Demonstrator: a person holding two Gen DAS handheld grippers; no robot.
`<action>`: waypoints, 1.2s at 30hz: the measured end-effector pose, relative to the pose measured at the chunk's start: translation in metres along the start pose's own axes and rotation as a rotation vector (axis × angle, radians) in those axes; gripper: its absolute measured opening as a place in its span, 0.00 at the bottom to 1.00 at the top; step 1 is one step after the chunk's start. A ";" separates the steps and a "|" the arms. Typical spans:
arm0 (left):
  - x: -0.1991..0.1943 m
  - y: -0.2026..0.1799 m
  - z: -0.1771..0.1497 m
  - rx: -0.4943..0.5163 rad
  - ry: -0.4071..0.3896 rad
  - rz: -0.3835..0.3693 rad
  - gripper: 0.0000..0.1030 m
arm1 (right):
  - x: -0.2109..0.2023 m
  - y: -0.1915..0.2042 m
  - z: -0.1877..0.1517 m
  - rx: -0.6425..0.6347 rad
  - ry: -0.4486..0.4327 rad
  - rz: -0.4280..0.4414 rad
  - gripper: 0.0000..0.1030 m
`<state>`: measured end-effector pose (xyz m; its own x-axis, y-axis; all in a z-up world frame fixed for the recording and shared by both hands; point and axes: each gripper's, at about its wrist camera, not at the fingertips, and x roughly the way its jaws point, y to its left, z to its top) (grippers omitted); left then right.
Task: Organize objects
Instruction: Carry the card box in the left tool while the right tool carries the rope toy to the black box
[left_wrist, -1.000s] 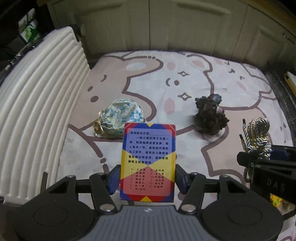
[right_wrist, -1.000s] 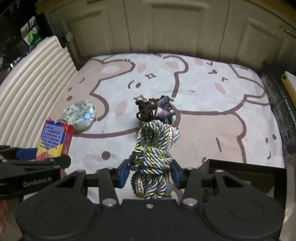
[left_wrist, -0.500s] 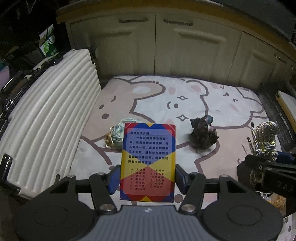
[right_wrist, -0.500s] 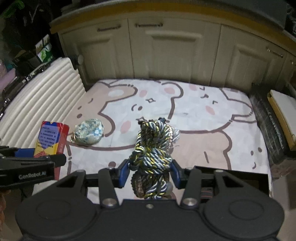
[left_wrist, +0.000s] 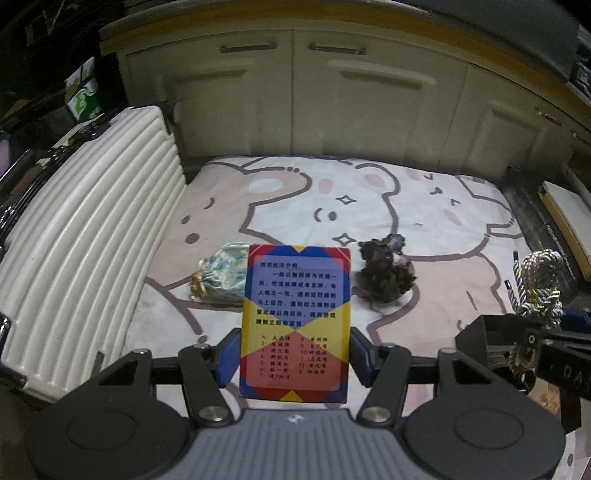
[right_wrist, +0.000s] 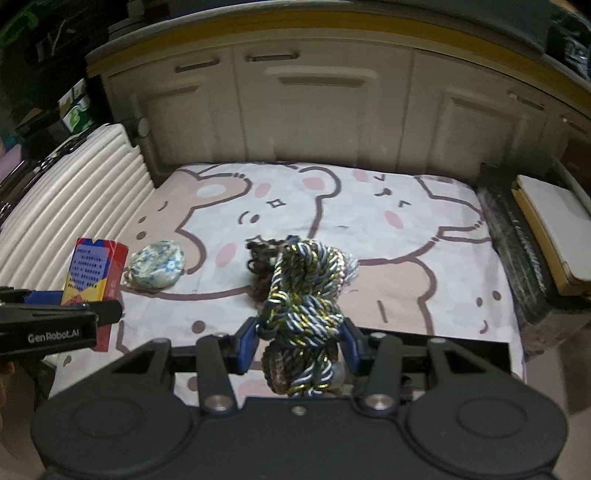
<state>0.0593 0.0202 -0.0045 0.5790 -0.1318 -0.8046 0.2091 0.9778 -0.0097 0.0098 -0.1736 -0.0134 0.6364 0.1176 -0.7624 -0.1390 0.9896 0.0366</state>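
Card box (left_wrist: 295, 325), red, blue and yellow with printed text, stands upright in the left-wrist view, clamped between the blue fingers (left_wrist: 228, 354) of the left gripper (left_wrist: 295, 360) above the bear-print mat (left_wrist: 424, 206), with the floral pouch (left_wrist: 221, 275) and the dark tangled bundle (left_wrist: 386, 275) lying on the mat beyond it and the white ribbed suitcase (left_wrist: 85, 236) along the left edge. From the right wrist, the right gripper (right_wrist: 298, 349) is closed on a twisted rope bundle (right_wrist: 301, 306) held over the mat's near edge, while the box, the pouch and the left gripper show at far left.
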 end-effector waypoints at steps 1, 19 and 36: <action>0.001 -0.004 0.000 0.005 0.000 -0.004 0.58 | -0.001 -0.004 -0.001 0.006 -0.001 -0.006 0.46; 0.007 -0.101 0.000 0.118 0.012 -0.154 0.58 | -0.020 -0.098 -0.021 0.150 0.005 -0.108 0.46; 0.023 -0.162 -0.007 0.168 0.061 -0.260 0.58 | 0.002 -0.158 -0.051 0.319 0.143 -0.068 0.46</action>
<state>0.0338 -0.1400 -0.0254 0.4413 -0.3591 -0.8224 0.4746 0.8712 -0.1257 -0.0056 -0.3343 -0.0531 0.5206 0.0597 -0.8517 0.1589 0.9734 0.1653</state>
